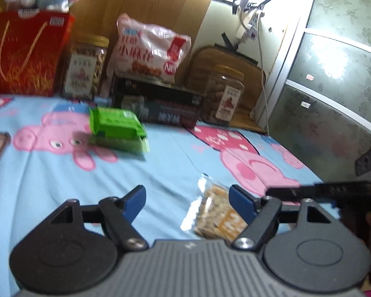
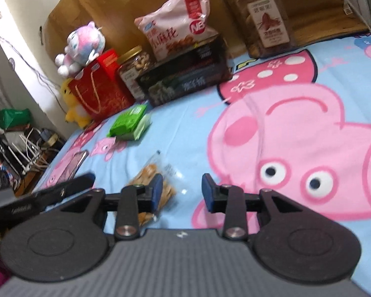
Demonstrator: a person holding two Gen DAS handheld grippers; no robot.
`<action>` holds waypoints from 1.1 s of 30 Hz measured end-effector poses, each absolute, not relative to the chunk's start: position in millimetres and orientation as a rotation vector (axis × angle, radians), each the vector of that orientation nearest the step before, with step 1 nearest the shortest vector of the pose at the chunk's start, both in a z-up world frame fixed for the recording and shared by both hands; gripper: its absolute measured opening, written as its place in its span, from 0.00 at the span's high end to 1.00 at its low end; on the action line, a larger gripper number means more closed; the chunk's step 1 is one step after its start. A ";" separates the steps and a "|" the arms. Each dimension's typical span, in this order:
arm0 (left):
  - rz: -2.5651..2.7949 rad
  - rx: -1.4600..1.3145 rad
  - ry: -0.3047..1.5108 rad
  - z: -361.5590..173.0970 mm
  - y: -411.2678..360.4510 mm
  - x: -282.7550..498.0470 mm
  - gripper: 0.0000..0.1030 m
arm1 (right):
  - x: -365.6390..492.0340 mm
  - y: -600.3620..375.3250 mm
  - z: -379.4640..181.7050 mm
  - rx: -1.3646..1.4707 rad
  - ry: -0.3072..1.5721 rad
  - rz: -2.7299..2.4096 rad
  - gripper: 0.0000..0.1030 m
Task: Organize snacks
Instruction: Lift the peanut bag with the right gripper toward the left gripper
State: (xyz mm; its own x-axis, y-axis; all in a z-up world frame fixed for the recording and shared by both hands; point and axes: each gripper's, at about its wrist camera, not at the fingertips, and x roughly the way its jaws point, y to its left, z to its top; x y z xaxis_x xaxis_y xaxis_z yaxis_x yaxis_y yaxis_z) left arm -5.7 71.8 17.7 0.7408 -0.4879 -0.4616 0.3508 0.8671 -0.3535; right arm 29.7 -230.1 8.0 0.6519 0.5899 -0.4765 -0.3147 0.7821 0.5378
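Note:
A clear packet of brown snack pieces [image 1: 214,210] lies on the blue cartoon bedsheet [image 1: 49,193]. My left gripper [image 1: 188,195] stands open just above it, and the packet lies nearer its right finger [image 1: 240,200], with no pad pressing on it. In the right wrist view the same packet [image 2: 148,173] lies partly behind the left finger [image 2: 157,193] of my right gripper [image 2: 182,185], which is open with only sheet between its pads. Farther back two green packets [image 1: 116,128] [image 2: 129,125] lie stacked.
Along the headboard stand a red gift bag [image 1: 27,49], two snack jars [image 1: 85,64] [image 1: 223,94], and a black box [image 1: 158,106] with a pink-white bag [image 1: 148,47] on it. Plush toys [image 2: 81,47] sit on the red bag. A phone [image 2: 73,165] lies by the bed's left edge.

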 end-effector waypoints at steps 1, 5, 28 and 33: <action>-0.476 -0.265 0.589 18.4 72.5 -6.9 0.26 | 32.9 -229.0 8.8 0.424 0.681 0.536 0.63; -0.526 -0.282 0.657 19.6 70.7 -12.3 0.26 | 48.0 -219.8 8.2 0.392 0.685 0.581 0.62; -0.575 -0.305 0.772 11.9 38.4 25.0 0.27 | -2.5 -215.3 -3.1 0.407 0.734 0.749 0.61; -0.586 -0.318 0.773 16.9 44.1 20.7 0.24 | -2.1 -216.3 -2.2 0.378 0.737 0.746 0.59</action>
